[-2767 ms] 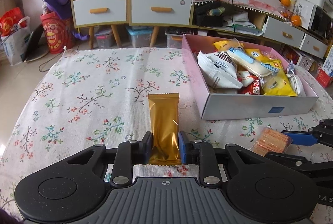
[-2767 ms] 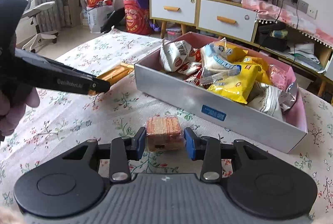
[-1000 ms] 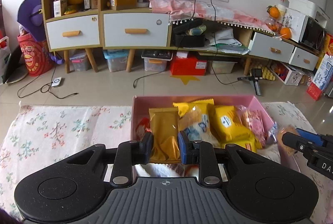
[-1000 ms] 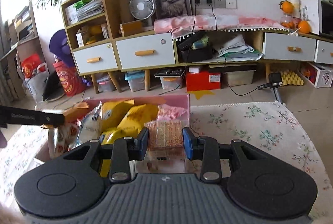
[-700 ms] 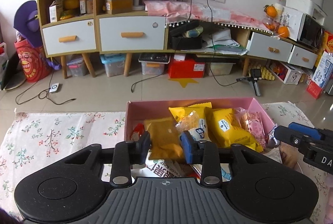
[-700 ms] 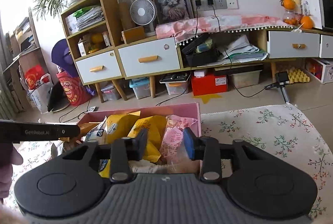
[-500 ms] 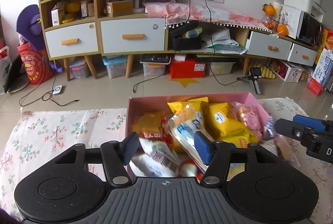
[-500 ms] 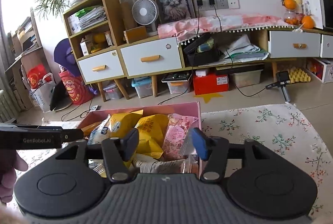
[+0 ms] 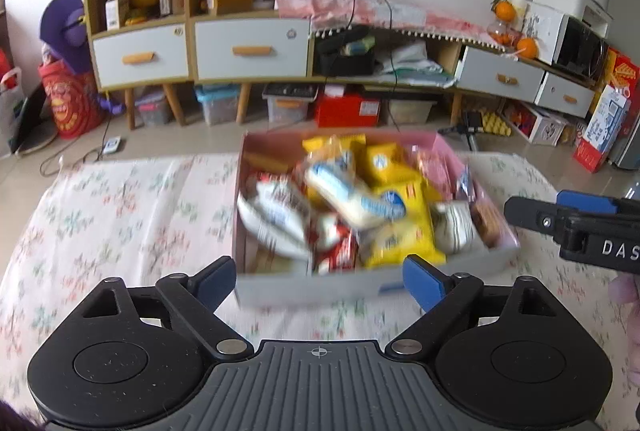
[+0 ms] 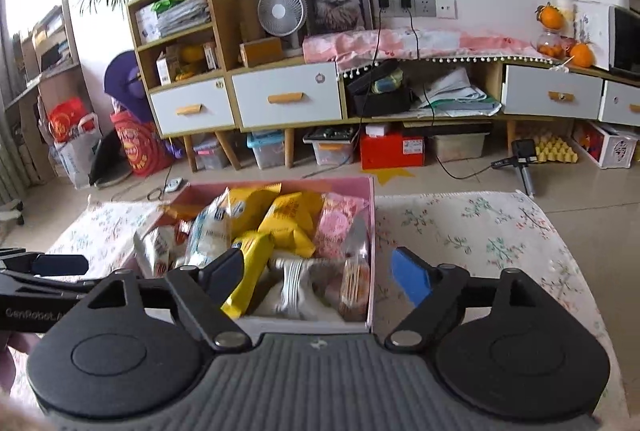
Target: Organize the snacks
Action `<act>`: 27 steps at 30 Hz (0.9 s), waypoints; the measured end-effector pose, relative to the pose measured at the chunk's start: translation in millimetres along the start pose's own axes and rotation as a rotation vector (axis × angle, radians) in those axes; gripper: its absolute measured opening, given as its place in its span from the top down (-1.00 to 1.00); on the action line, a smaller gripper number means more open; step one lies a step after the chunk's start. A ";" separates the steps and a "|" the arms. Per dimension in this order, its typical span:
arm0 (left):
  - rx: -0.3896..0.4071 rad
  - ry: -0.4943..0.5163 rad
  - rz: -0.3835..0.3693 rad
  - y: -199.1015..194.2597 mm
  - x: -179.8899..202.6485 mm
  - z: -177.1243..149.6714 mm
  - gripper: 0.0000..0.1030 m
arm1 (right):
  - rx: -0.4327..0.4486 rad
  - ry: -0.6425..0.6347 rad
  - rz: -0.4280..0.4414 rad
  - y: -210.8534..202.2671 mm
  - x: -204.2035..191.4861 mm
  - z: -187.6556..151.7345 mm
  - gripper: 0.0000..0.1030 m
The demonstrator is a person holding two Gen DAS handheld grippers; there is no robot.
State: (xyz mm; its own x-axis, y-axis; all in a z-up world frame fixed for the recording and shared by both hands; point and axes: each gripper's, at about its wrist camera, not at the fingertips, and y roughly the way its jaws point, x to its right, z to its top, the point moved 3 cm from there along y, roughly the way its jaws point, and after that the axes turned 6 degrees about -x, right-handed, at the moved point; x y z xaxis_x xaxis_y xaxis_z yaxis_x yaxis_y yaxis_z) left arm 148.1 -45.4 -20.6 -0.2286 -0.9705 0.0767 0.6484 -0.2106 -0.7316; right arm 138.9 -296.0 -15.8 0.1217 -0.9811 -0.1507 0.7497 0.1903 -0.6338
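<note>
A pink box (image 9: 352, 287) packed with several snack packets stands on the floral tablecloth. In the left wrist view my left gripper (image 9: 319, 279) hangs just short of the box's near wall. Its jaws are opening and nothing is between them. The gold packet (image 9: 262, 159) lies at the box's far left corner. My right gripper (image 10: 318, 267) hovers over the near right end of the box (image 10: 371, 231). Its jaws are opening too, with nothing between them. The cracker packet (image 10: 354, 283) stands against the right wall below it. Each gripper shows in the other view, the right gripper (image 9: 560, 219) and the left gripper (image 10: 48, 265).
The floral tablecloth (image 9: 120, 215) stretches left of the box and also to its right (image 10: 480, 231). Beyond the table's far edge are the floor, a low cabinet (image 10: 280, 99) and storage bins. A person's hand (image 10: 16, 345) holds the left gripper.
Both grippers went from shut to wide open. The gold packet and the cracker packet dropped into the box. Both grippers drew back from it, the left one further.
</note>
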 end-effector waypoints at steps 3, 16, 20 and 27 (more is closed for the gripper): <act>-0.023 -0.010 0.015 -6.7 -1.1 -11.5 -0.83 | -0.025 -0.014 -0.020 -6.1 -4.3 -5.3 -0.62; -0.089 -0.037 0.083 -43.3 6.6 -52.7 -0.95 | -0.090 -0.040 -0.081 -35.2 -24.3 -28.0 -0.96; -0.127 -0.075 0.097 -48.5 8.0 -64.8 -0.95 | -0.133 -0.033 -0.148 -39.6 -28.2 -36.6 -0.96; -0.149 -0.094 0.134 -60.8 11.9 -73.9 -0.96 | -0.170 -0.031 -0.159 -54.3 -31.8 -46.6 -0.99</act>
State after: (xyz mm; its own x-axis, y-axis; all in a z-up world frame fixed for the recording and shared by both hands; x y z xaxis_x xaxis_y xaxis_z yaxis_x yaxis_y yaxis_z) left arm 52.3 -35.4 -25.3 -0.0745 -0.9968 0.0296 0.5521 -0.0659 -0.8312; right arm 64.0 -273.5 -11.9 0.0325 -0.9993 -0.0171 0.6410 0.0339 -0.7668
